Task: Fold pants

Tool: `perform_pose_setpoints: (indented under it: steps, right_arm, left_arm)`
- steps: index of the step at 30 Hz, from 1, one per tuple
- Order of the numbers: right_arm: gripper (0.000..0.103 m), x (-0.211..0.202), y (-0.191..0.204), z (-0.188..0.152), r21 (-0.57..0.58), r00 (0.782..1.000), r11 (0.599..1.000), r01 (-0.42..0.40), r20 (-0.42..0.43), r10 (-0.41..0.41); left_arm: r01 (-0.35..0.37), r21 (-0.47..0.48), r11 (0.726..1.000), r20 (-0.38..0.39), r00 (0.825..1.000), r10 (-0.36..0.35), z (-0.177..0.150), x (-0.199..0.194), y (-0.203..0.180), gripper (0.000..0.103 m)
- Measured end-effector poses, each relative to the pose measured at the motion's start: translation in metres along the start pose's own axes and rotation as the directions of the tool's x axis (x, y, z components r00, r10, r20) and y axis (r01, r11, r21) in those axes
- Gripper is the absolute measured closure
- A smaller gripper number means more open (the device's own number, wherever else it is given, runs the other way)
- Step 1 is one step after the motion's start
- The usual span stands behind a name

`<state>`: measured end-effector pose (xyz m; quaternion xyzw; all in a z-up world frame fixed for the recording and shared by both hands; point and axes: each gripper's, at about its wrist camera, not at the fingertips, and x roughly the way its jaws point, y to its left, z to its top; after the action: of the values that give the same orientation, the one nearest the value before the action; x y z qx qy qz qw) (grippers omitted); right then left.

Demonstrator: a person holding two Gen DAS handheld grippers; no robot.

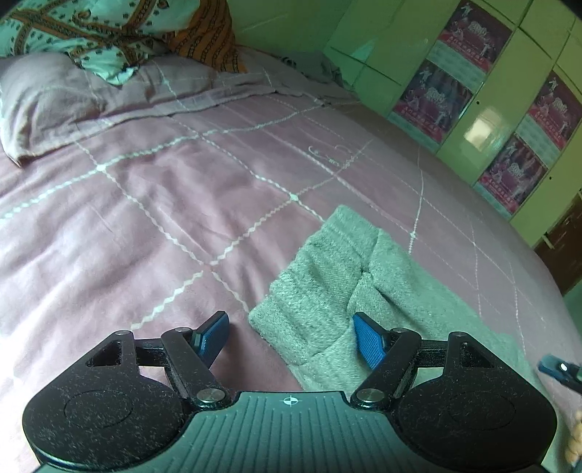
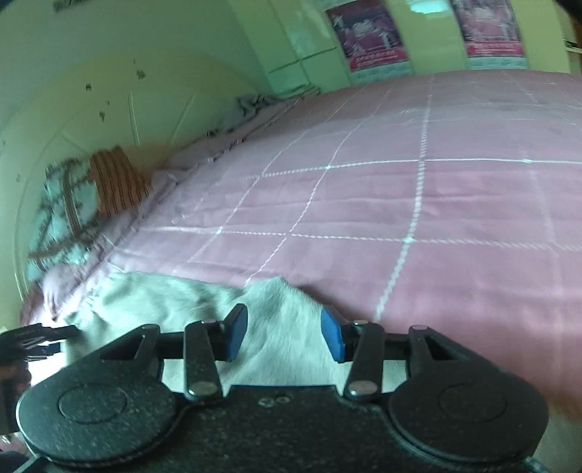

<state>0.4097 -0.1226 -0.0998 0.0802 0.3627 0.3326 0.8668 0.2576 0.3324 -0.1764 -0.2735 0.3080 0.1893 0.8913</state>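
Grey fleece pants [image 1: 338,276] lie on the pink quilted bed [image 1: 163,203], folded over at their near left corner. My left gripper [image 1: 291,336] is open just above that corner, its right pad over the cloth and its left pad over bare quilt. In the right wrist view the pants [image 2: 283,309] show as pale grey cloth right in front of my right gripper [image 2: 285,333], which is open with the cloth between its fingers. The right gripper's tip [image 1: 558,367] shows at the left view's right edge. The left gripper's body [image 2: 32,340] shows at the right view's left edge.
A pink pillow [image 1: 47,98] and a patterned teal and orange cloth [image 1: 105,32] lie at the head of the bed. Green wardrobe doors with posters [image 1: 473,94] stand beyond the far bed edge. The green wall [image 2: 109,91] runs along the bed.
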Motion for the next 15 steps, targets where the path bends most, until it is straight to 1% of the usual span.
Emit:
perform_pose_setpoints:
  steps: [1, 2, 3, 4, 5, 9, 11, 12, 13, 14, 15]
  right_arm:
    - [0.058, 0.01, -0.001, 0.003, -0.011, 1.0, 1.0, 0.006, -0.009, -0.006]
    - [0.058, 0.015, -0.001, 0.003, -0.02, 1.0, 1.0, 0.006, -0.015, -0.007]
    - [0.058, 0.02, -0.004, 0.004, -0.025, 1.0, 1.0, -0.002, -0.026, 0.001]
    - [0.058, 0.027, -0.005, 0.006, -0.026, 0.999, 1.0, -0.008, -0.037, 0.007]
    - [0.058, 0.033, -0.006, 0.009, -0.031, 0.999, 0.999, -0.014, -0.051, 0.013]
    - [0.06, 0.056, -0.008, 0.016, -0.063, 0.993, 0.997, -0.039, -0.116, 0.031]
    - [0.061, 0.059, -0.008, 0.016, -0.08, 0.99, 0.995, -0.052, -0.135, 0.041]
    - [0.068, 0.056, -0.008, 0.016, -0.084, 0.988, 0.993, -0.078, -0.136, 0.066]
    - [0.077, 0.054, -0.007, 0.016, -0.081, 0.984, 0.99, -0.113, -0.145, 0.1]
    - [0.08, 0.051, -0.007, 0.015, -0.083, 0.978, 0.985, -0.152, -0.158, 0.137]
    - [0.08, 0.051, -0.006, 0.014, -0.089, 0.971, 0.98, -0.178, -0.175, 0.161]
  left_arm:
    - [0.0, 0.007, 1.0, 0.001, 1.0, 0.0, 0.0, 0.002, 0.0, 0.031]
    - [0.007, 0.009, 1.0, 0.004, 1.0, -0.007, -0.001, 0.004, 0.0, 0.038]
    - [0.023, 0.005, 1.0, 0.004, 1.0, -0.023, -0.001, 0.005, 0.001, 0.043]
    - [0.037, -0.003, 0.999, 0.004, 0.999, -0.037, -0.001, 0.007, 0.001, 0.048]
    - [0.035, 0.002, 0.999, 0.008, 0.999, -0.036, -0.002, 0.007, 0.0, 0.05]
    - [0.054, 0.017, 0.998, 0.02, 0.998, -0.054, -0.004, 0.007, 0.0, 0.051]
    - [0.066, 0.016, 0.998, 0.022, 0.998, -0.067, -0.005, 0.006, 0.002, 0.051]
    - [0.072, 0.016, 0.997, 0.023, 0.997, -0.072, -0.005, 0.005, 0.003, 0.051]
    - [0.076, 0.015, 0.997, 0.025, 0.997, -0.076, -0.006, 0.005, 0.004, 0.052]
    - [0.078, 0.012, 0.997, 0.026, 0.997, -0.078, -0.006, 0.006, 0.004, 0.052]
    - [0.08, 0.008, 0.997, 0.027, 0.996, -0.08, -0.007, 0.006, 0.005, 0.052]
